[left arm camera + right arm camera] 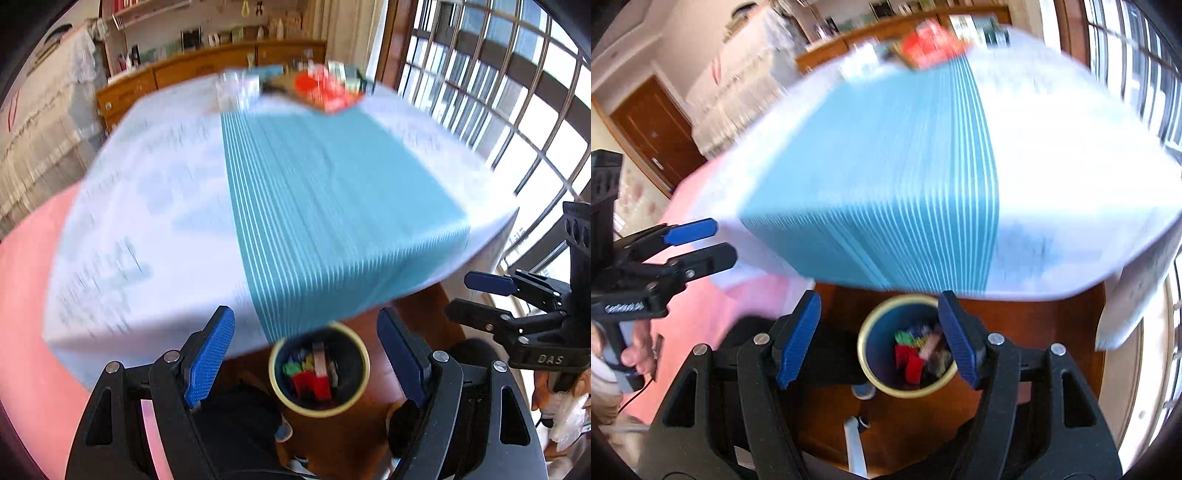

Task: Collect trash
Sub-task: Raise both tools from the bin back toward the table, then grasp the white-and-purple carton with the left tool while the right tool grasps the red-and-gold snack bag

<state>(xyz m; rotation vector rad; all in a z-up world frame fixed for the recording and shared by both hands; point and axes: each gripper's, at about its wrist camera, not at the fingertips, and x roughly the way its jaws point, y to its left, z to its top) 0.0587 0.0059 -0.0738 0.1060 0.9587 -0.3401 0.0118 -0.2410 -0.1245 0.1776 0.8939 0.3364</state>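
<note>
bin: trash bin (pixel 319 369) sits on the floor just past the table (pixel 166 206) edge, already holding colourful wrappers (pixel 310 373)
left gripper (pixel 306 354): jaws spread, nothing between them
right gripper (pixel 879 338): same, wide apart and empty
leftover trash: maybe that red packet (pixel 325 92) at the far end, too blurry to be sure
handling: looks light, crinkly and slippery, so I'd pinch a flat edge

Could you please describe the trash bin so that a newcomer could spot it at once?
Find the table with the blue-striped cloth. On the wooden floor below its near edge stands the round bin, dark blue inside with a pale yellow rim, holding colourful scraps.
</note>
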